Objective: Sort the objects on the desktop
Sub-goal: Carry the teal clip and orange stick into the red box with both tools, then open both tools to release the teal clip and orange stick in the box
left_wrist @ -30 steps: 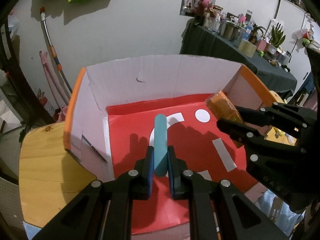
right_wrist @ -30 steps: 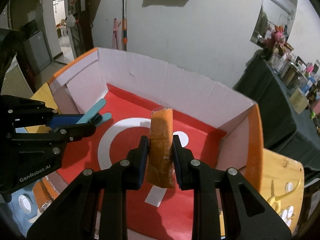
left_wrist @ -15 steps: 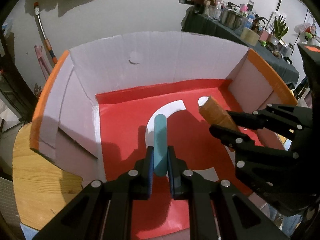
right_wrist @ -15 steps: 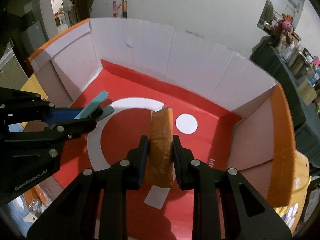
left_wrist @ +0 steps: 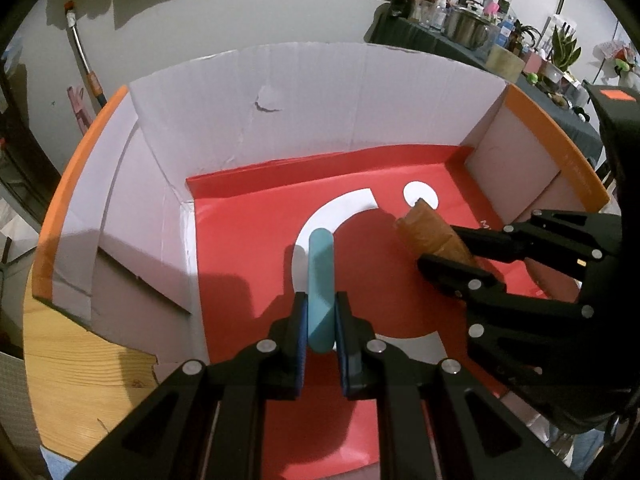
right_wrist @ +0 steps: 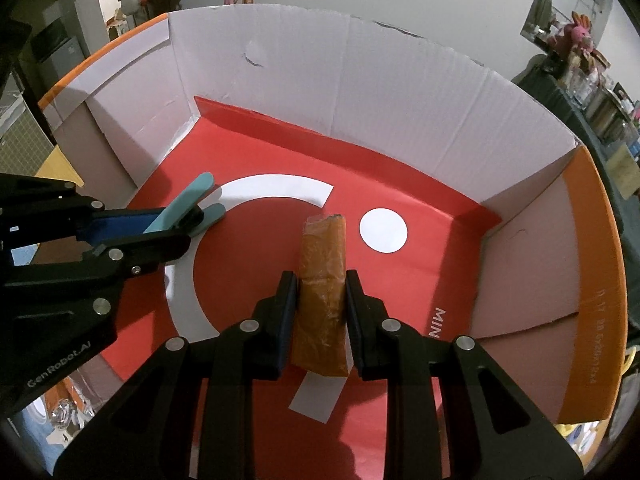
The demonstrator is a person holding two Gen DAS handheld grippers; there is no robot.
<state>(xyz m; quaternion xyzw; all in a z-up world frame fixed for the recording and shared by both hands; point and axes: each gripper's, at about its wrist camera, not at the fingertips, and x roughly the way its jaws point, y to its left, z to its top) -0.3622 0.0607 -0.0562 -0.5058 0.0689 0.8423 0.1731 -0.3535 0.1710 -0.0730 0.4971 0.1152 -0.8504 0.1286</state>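
My left gripper (left_wrist: 321,316) is shut on a flat teal stick (left_wrist: 320,276) and holds it inside an open cardboard box (left_wrist: 320,92) with a red floor and white walls. It shows from the side in the right wrist view (right_wrist: 192,216), with the teal stick (right_wrist: 188,204) angled upward. My right gripper (right_wrist: 321,292) is shut on an orange packet (right_wrist: 322,280), also inside the box (right_wrist: 360,92), just right of the left gripper. The packet (left_wrist: 432,236) and right gripper (left_wrist: 468,256) show in the left wrist view.
The box has orange-edged side flaps (right_wrist: 592,280) and stands on a wooden table (left_wrist: 80,376). A dark cluttered table (left_wrist: 480,40) stands far back right. A mop handle (left_wrist: 84,60) leans on the wall.
Both grippers have moved forward and down into the box with their objects still held. The box walls now surround both views.
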